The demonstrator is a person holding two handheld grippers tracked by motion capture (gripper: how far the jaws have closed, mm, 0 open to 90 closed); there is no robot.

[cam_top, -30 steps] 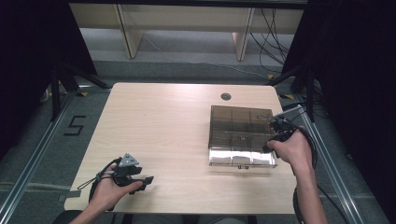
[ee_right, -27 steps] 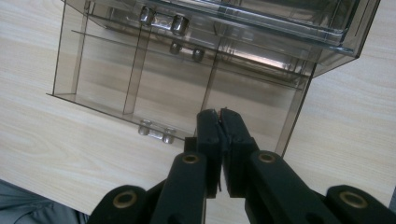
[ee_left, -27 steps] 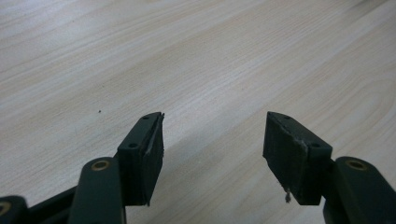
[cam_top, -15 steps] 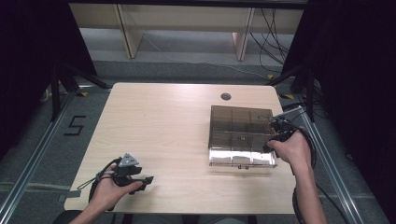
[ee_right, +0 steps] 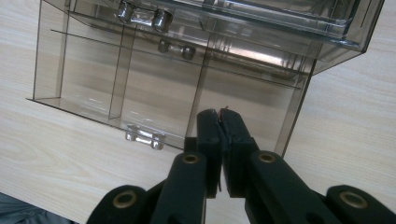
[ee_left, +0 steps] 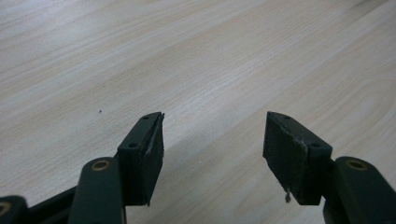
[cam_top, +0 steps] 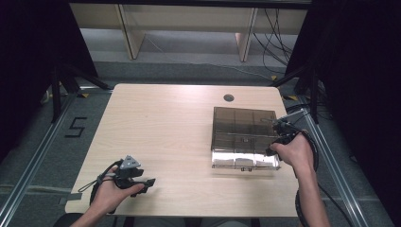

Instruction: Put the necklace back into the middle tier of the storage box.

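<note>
A smoky transparent compartment box lies on the right part of the wooden table. My right gripper is at the box's right edge, and a hand holds it. In the right gripper view its jaws are pressed together, shut, with the tips over a compartment of the box. A tiny reddish speck shows at the tips; I cannot tell what it is. My left gripper rests near the table's front left corner. Its jaws stand open over bare wood, nothing between them.
A round cable hole sits in the table behind the box. The box has a clear latch on one side. Metal frame rails run along both sides of the table, and cables trail from each gripper.
</note>
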